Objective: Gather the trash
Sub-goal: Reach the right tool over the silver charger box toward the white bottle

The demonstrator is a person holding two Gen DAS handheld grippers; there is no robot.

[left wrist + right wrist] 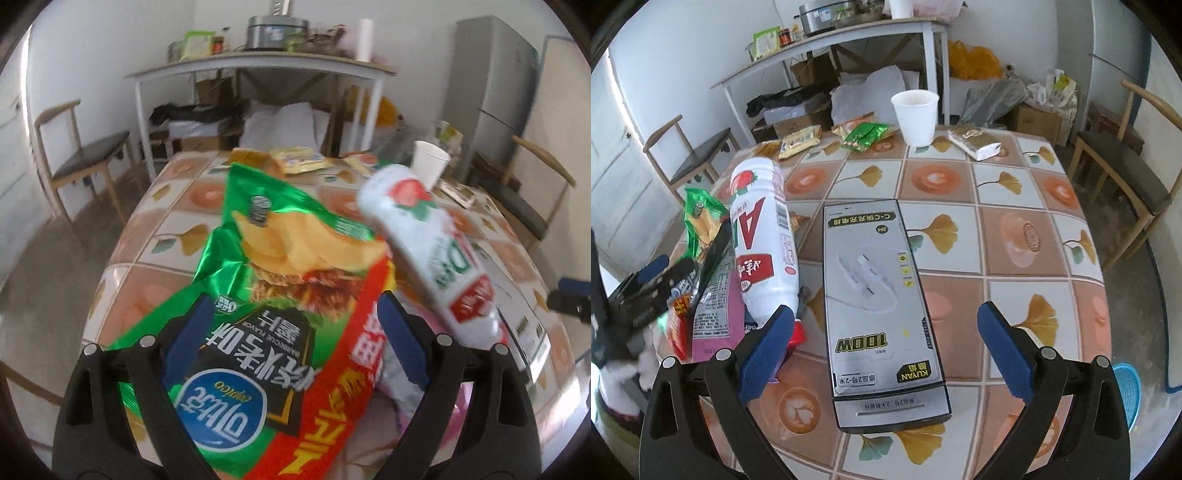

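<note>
Left jaws parted around chip bag (280, 295); right jaws open above grey box (879, 302).

On the table (1015, 206), the bottle (762, 236) lies left of the box (879, 295), paper cup (916, 116) behind.

The left tool (295, 328) gapes around a green barbecue chip bag (273, 280); a white strawberry-print bottle (428, 254) leans beside it.

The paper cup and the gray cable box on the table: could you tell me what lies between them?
Only bare tablecloth separates the paper cup from the gray cable box, seen in the right wrist view.
</note>
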